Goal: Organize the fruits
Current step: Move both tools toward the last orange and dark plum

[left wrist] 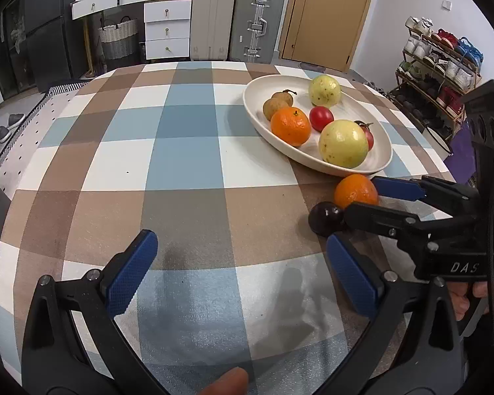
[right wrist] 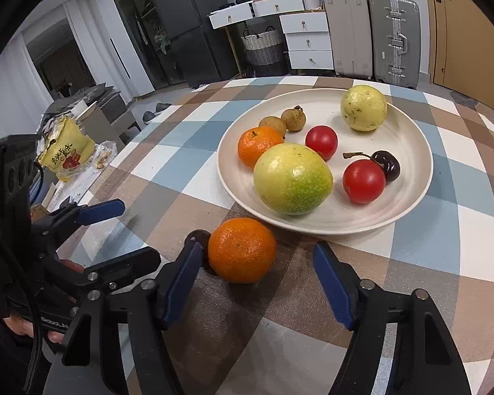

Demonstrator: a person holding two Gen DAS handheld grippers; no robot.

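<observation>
A cream plate [right wrist: 411, 151] [left wrist: 253, 98] on the checked table holds two yellow-green guavas [right wrist: 293, 179], an orange [right wrist: 258, 144], two red tomatoes [right wrist: 364, 181], a dark cherry [right wrist: 387, 164] and two brown longans [right wrist: 293, 119]. A loose orange [right wrist: 242, 250] [left wrist: 355, 191] lies on the cloth in front of the plate, with a dark cherry [left wrist: 326, 219] [right wrist: 197, 235] beside it. My right gripper [right wrist: 258, 265] [left wrist: 362, 196] is open, its fingers on either side of the loose orange. My left gripper [left wrist: 242, 247] is open and empty above bare cloth.
The table edge curves away on the left. A yellow snack bag [right wrist: 66, 151] lies on a low surface left of the table. Suitcases [left wrist: 233, 23], a drawer unit, a door and a shoe rack [left wrist: 434, 65] stand beyond the table.
</observation>
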